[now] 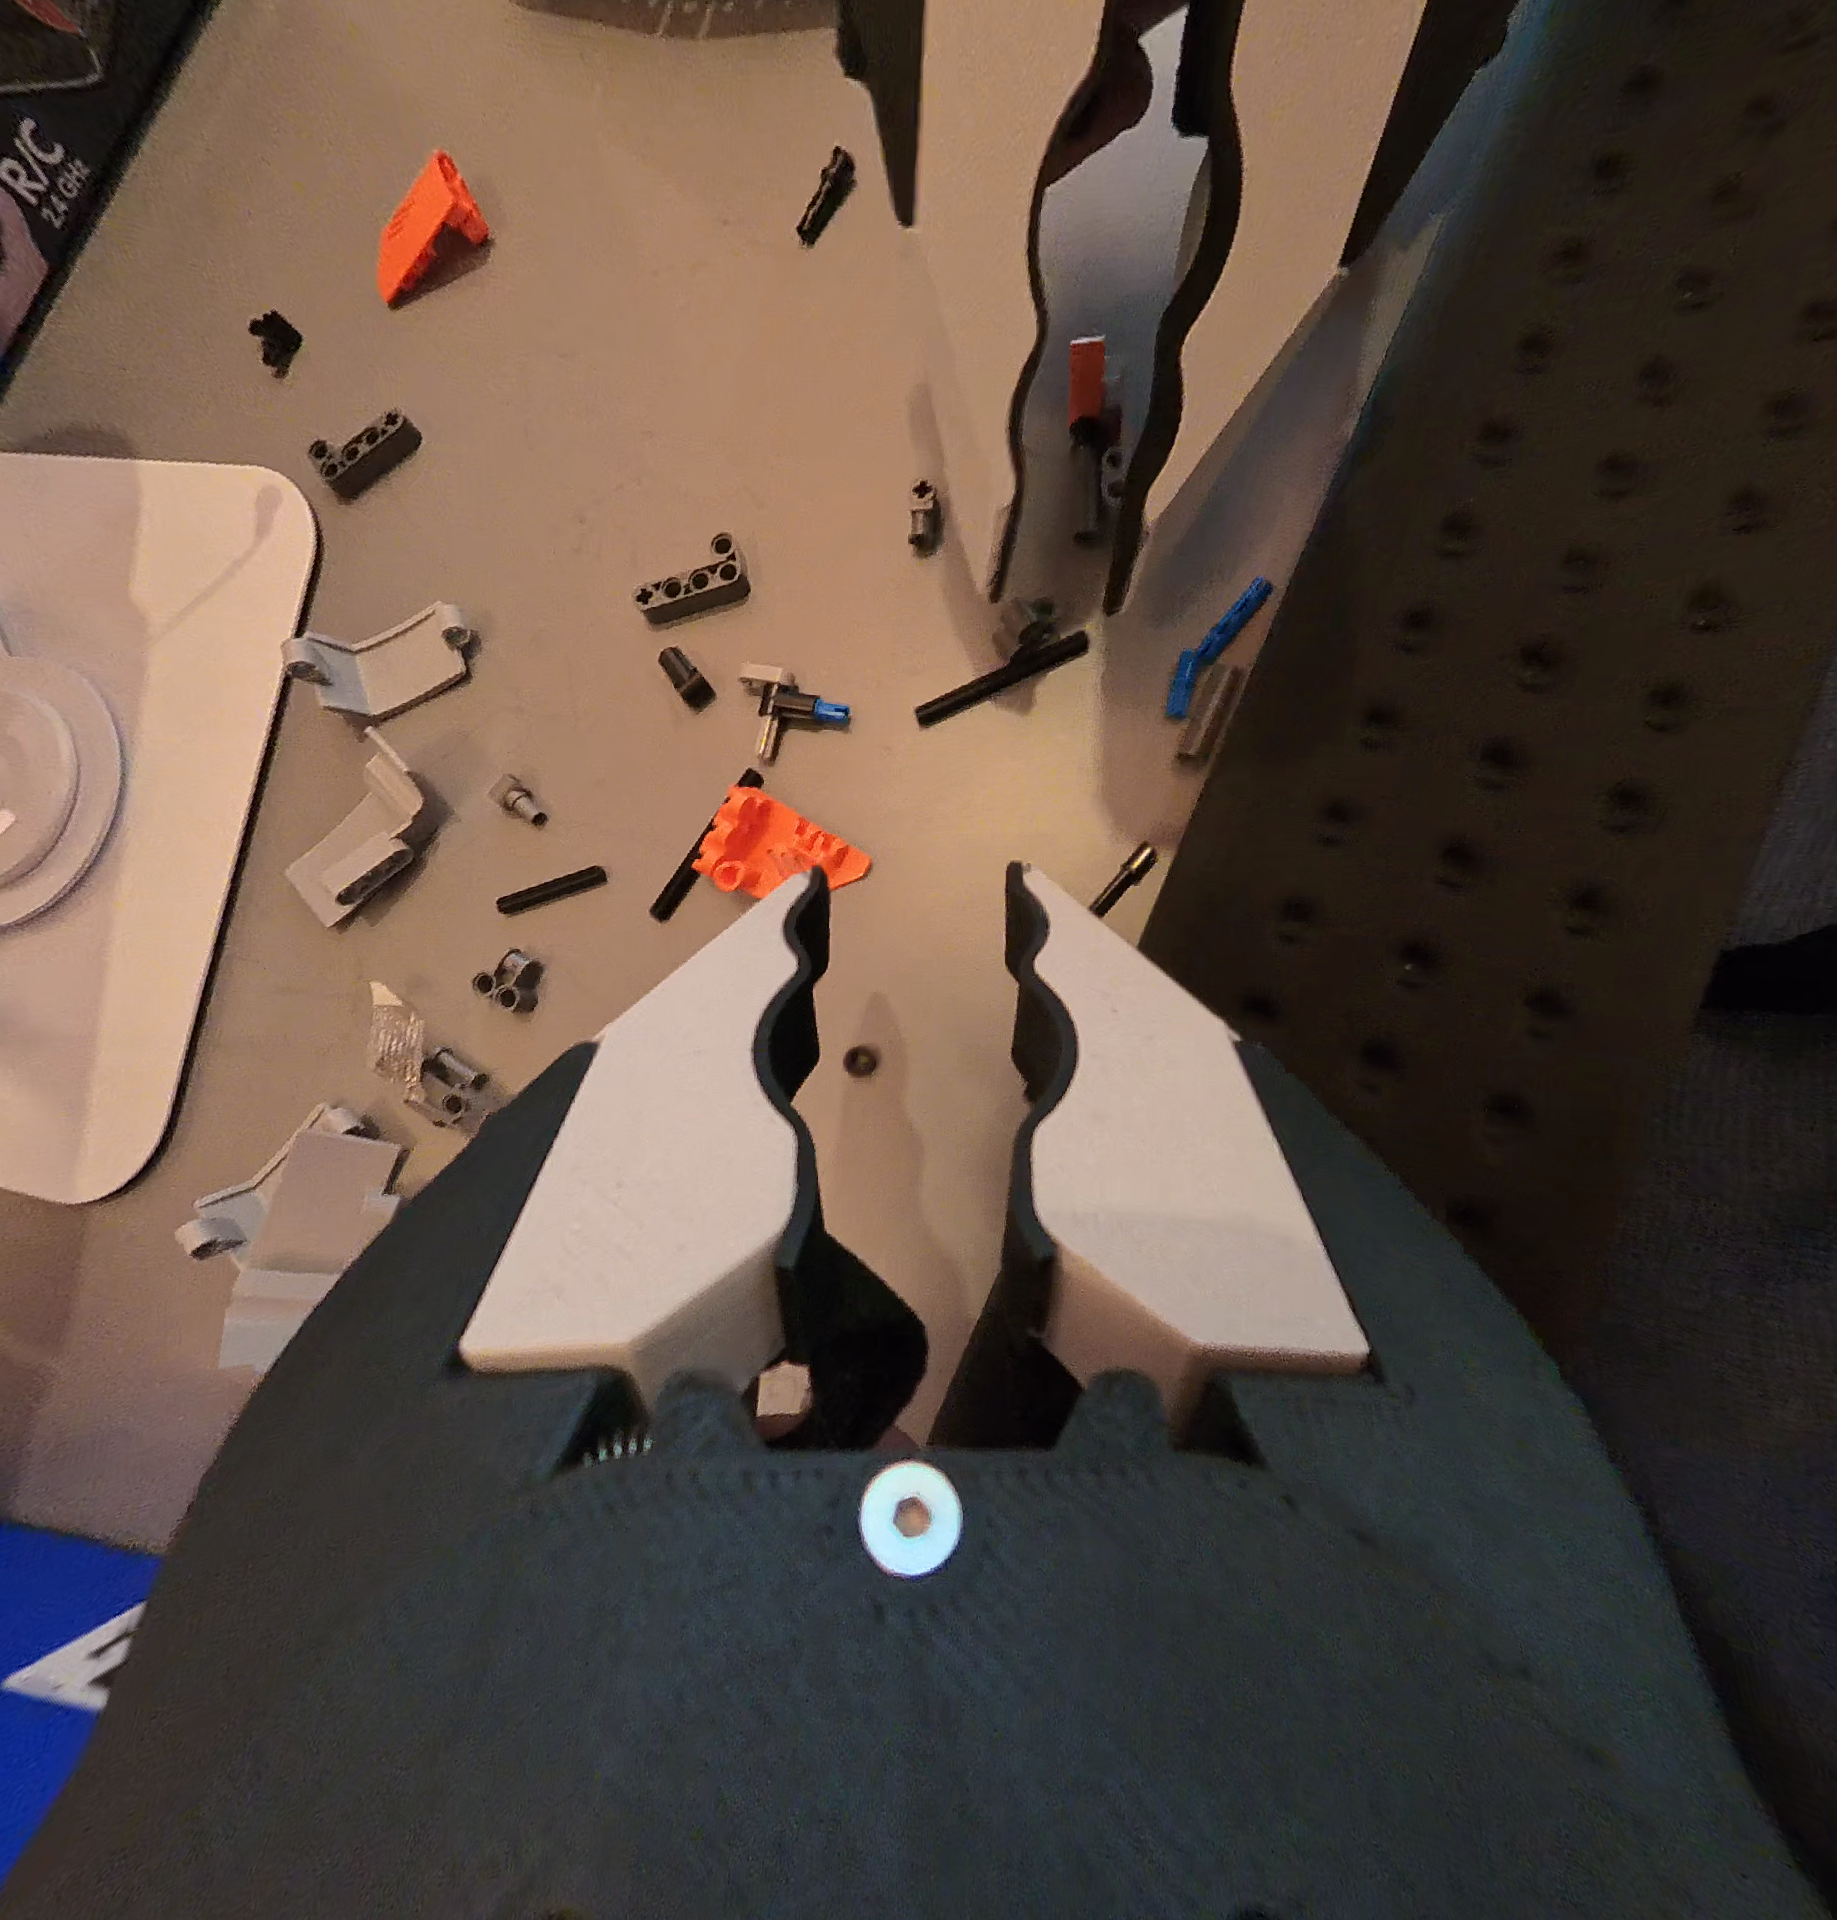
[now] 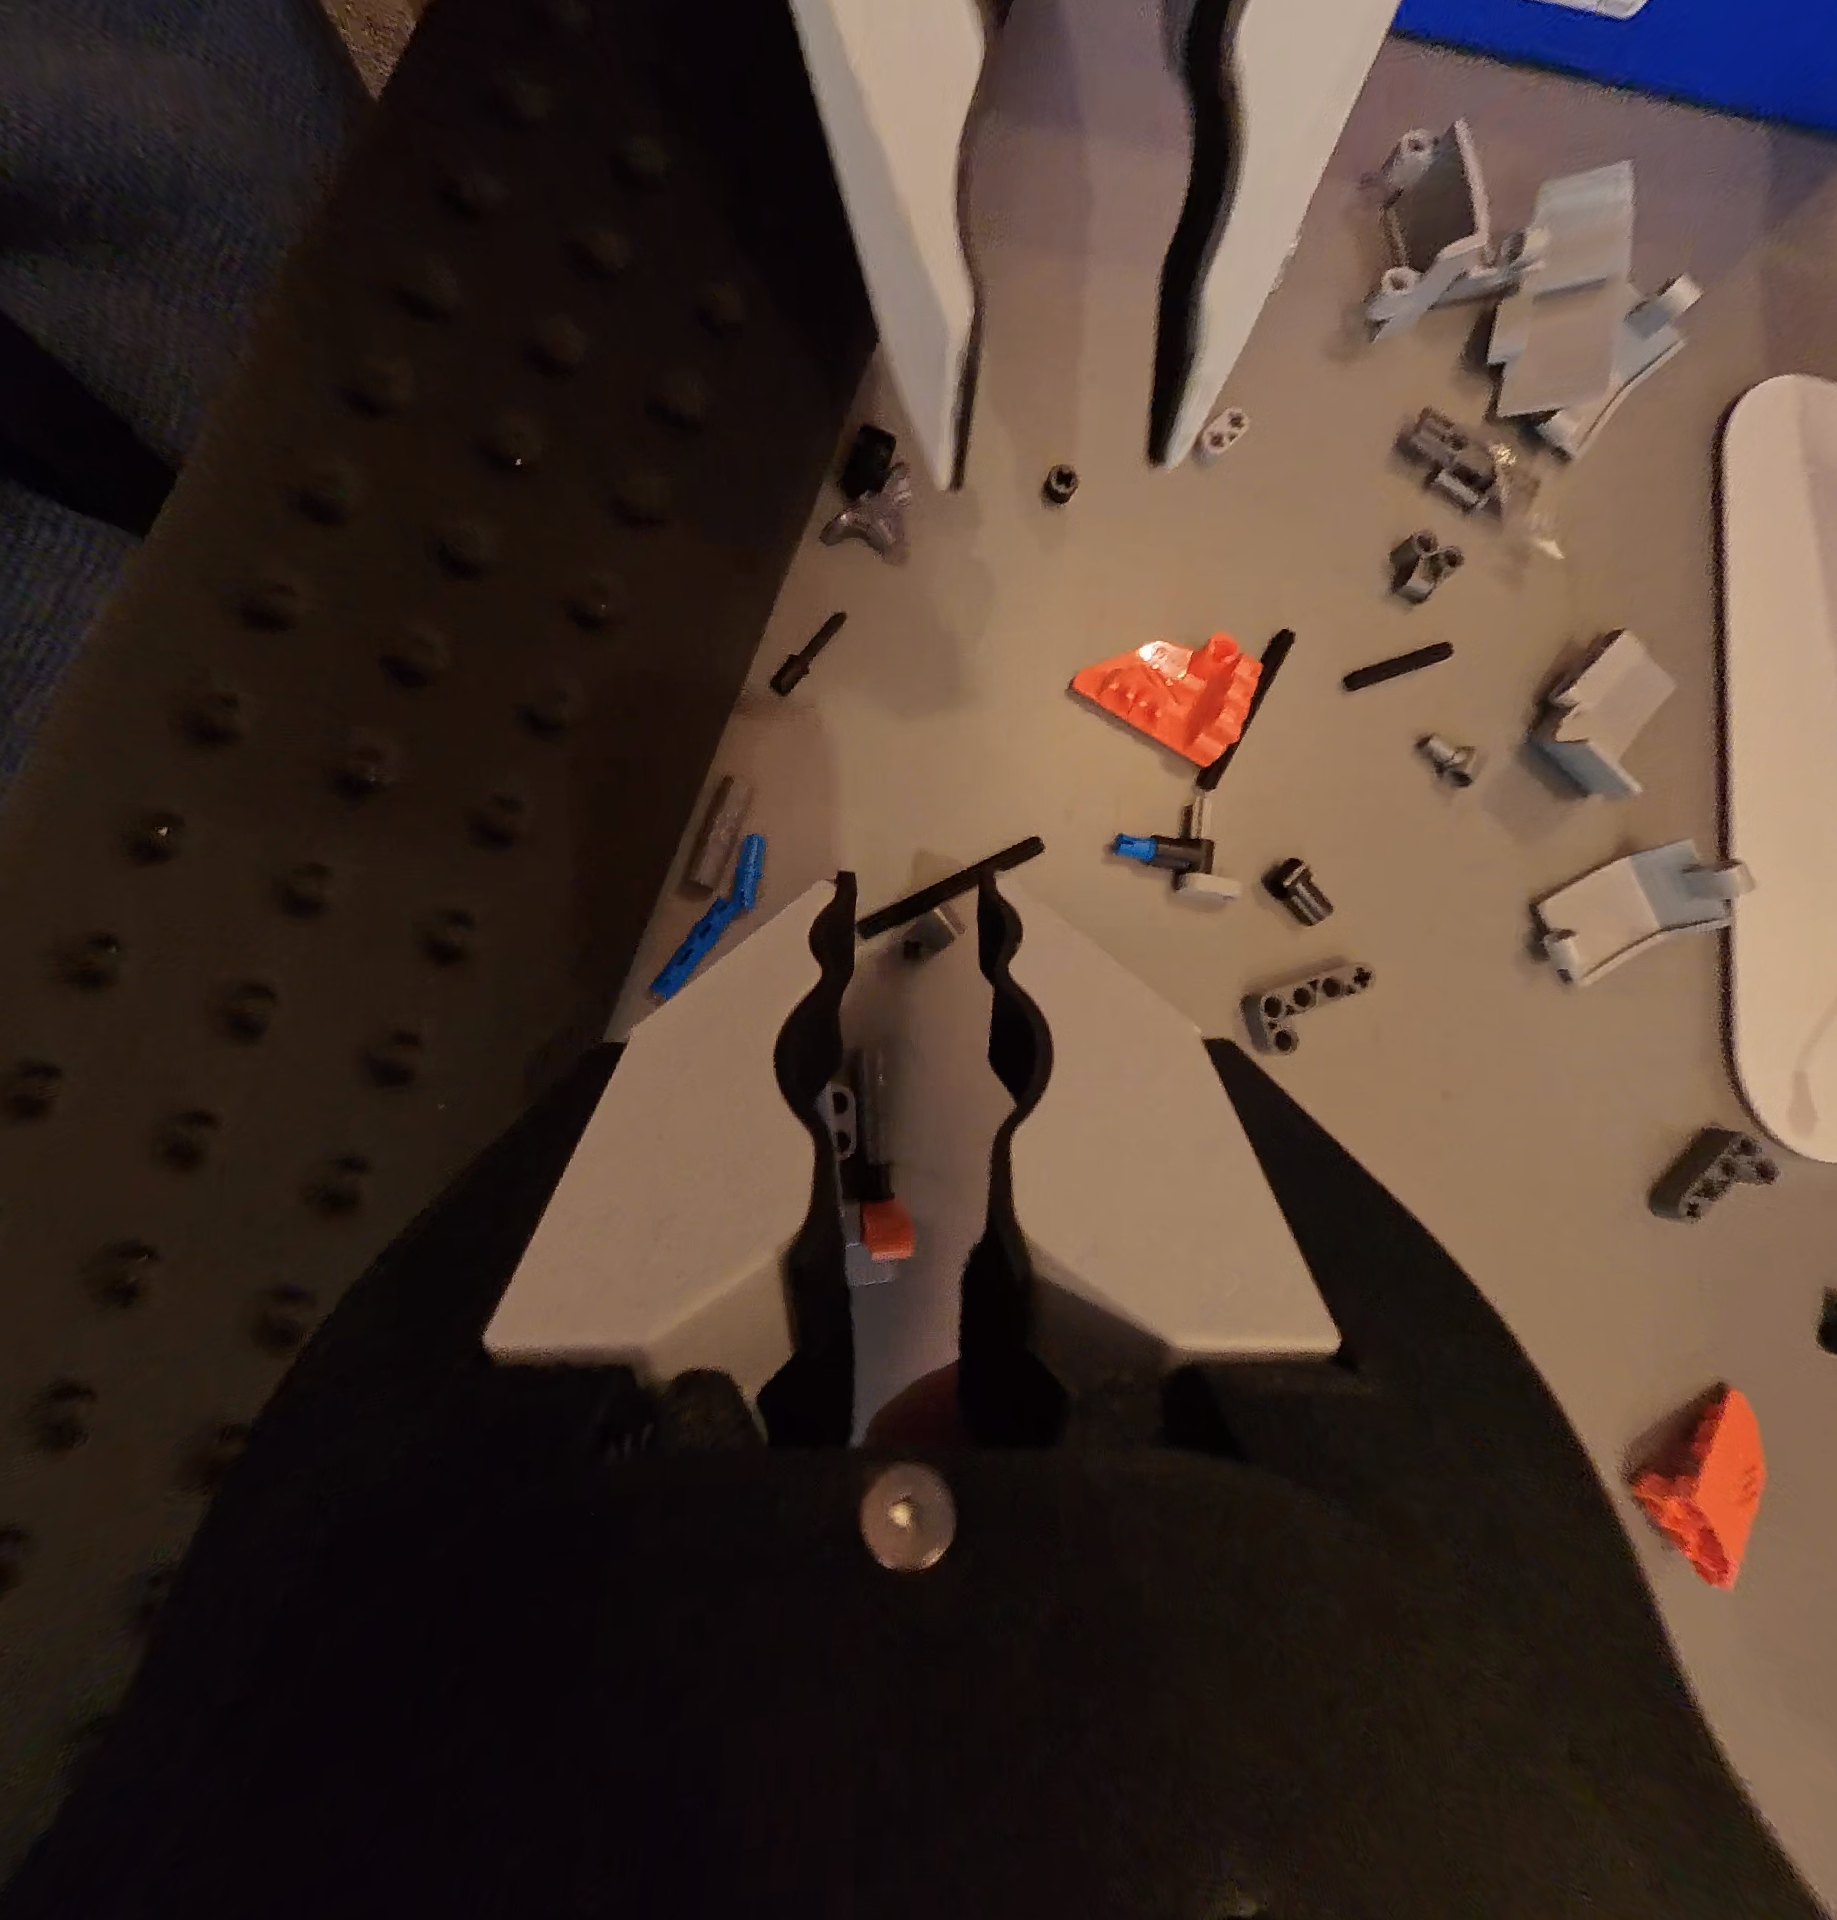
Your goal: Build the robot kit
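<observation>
My left gripper (image 1: 914, 881) is open and empty, low over a grey table (image 1: 633, 343). A small black bush (image 1: 860, 1060) lies on the table between its fingers. An orange wedge panel (image 1: 779, 842) lies just past its left fingertip. My right gripper (image 2: 914, 888) faces it, jaws apart. A small grey, black and orange assembly (image 2: 867, 1174) sits between its pads, against the left one with a gap to the right one. A black axle (image 2: 950, 888) lies across its fingertips. Each gripper shows in the other's view: the right (image 1: 1057, 597), the left (image 2: 1059, 468).
A black studded board (image 1: 1516, 623) borders the table. A white tray (image 1: 114, 810) lies on the opposite side. Several loose parts are scattered about: grey panels (image 1: 384, 665), dark beams (image 1: 690, 582), a blue beam (image 1: 1215, 644), another orange piece (image 1: 431, 223). A printed box (image 1: 20, 156) sits at the far corner. Left tips to right tips: about 7 centimetres.
</observation>
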The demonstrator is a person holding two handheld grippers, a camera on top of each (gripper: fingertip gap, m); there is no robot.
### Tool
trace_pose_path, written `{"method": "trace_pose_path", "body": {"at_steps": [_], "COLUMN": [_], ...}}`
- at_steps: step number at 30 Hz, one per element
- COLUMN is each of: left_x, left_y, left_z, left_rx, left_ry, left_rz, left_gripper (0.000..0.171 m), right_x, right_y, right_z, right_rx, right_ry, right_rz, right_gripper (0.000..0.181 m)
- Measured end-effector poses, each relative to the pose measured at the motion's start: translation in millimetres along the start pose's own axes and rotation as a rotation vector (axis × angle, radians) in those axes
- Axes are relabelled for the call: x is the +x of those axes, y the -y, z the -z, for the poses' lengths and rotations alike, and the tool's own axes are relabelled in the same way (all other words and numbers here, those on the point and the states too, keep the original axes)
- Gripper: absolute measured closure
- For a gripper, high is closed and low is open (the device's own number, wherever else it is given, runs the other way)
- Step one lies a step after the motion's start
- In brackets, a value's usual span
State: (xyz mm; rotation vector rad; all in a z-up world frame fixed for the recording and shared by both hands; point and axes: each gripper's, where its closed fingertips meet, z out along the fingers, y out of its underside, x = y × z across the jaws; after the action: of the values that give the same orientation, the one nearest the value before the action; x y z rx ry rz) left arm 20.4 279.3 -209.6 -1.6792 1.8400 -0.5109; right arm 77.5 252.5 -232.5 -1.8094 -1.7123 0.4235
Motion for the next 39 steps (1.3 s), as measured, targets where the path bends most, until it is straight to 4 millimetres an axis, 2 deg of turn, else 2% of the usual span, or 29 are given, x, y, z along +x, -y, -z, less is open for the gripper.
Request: {"method": "trace_pose_path", "body": {"at_steps": [3, 10, 16, 20, 24, 39], "left_x": [-3, -35, -63, -62, -70, -73], "left_y": [11, 32, 22, 20, 20, 22], "left_z": [-13, -31, -31, -31, -28, -30], "left_rx": [0.08, 0.17, 0.197, 0.227, 0.229, 0.246], "left_ry": [0.062, 0.214, 0.37, 0.339, 0.379, 0.359], "left_rz": [0.03, 0.026, 0.005, 0.058, 0.039, 0.069], "left_gripper": [0.137, 0.139, 0.142, 0.142, 0.143, 0.143], "right_x": [7, 9, 20, 26, 30, 41], "right_y": [5, 3, -2, -5, -7, -16], "right_z": [1, -3, 1, -1, 0, 7], "right_rx": [0.039, 0.078, 0.096, 0.102, 0.113, 0.12], "right_ry": [-0.038, -0.053, -0.08, -0.094, -0.107, -0.147], "right_rz": [0.01, 0.022, -0.006, -0.012, -0.021, -0.033], "right_gripper": [0.16, 0.158, 0.158, 0.159, 0.159, 0.16]}}
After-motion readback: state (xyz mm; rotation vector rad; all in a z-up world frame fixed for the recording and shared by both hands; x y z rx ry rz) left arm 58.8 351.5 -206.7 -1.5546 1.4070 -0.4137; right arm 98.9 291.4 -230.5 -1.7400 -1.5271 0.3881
